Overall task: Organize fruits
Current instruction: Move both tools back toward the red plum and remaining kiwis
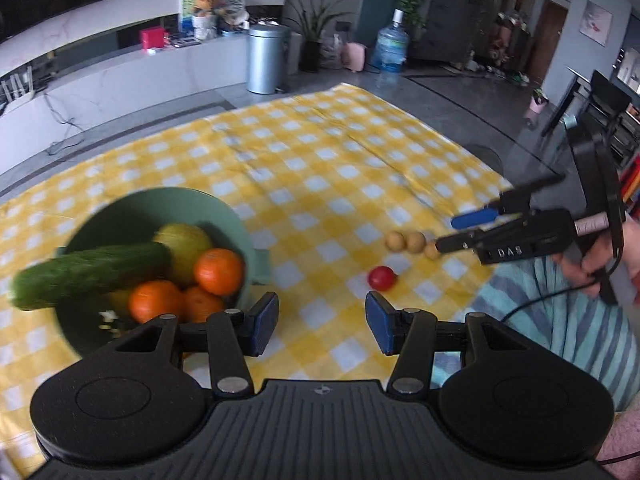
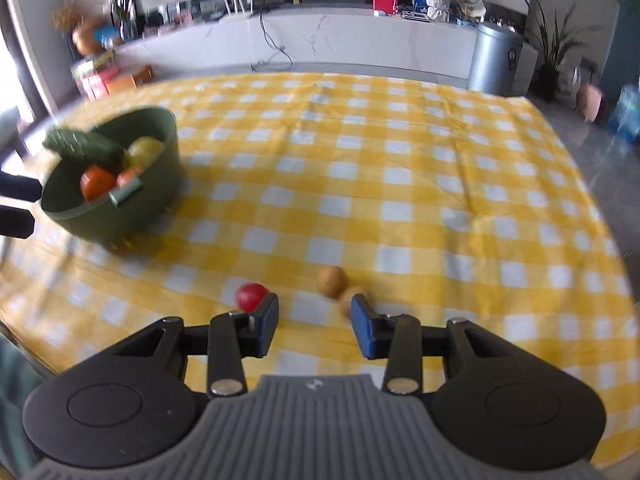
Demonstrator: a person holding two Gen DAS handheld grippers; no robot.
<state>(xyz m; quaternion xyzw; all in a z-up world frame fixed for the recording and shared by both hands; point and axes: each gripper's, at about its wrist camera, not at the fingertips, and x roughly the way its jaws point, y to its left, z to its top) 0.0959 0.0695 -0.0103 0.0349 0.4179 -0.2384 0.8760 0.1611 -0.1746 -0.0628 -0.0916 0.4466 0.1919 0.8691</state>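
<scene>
Bowl (image 1: 240, 224): green, far left on yellow checked cloth (image 1: 320, 152), holding cucumber (image 1: 88, 272), oranges, yellow fruit
Loose fruit: red tomato (image 2: 251, 295); three small brown fruits (image 1: 414, 241) in a row to its right
Right gripper (image 2: 314, 322): nearer arm, jaws parted, empty, brown fruits just beyond right pad
Left gripper (image 1: 322, 322): released, empty, beside bowl
Judgement: right takes brown fruits

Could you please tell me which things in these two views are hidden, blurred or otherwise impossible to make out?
- Bottom of the green bowl, left wrist view: cucumber, oranges and the left gripper cover it.
- Third small brown fruit, left wrist view: partly behind a right gripper finger.
- Brown fruits, right wrist view: one blurred, partly behind a pad; the count is unclear.
- Shelf items, both views: too small.
</scene>
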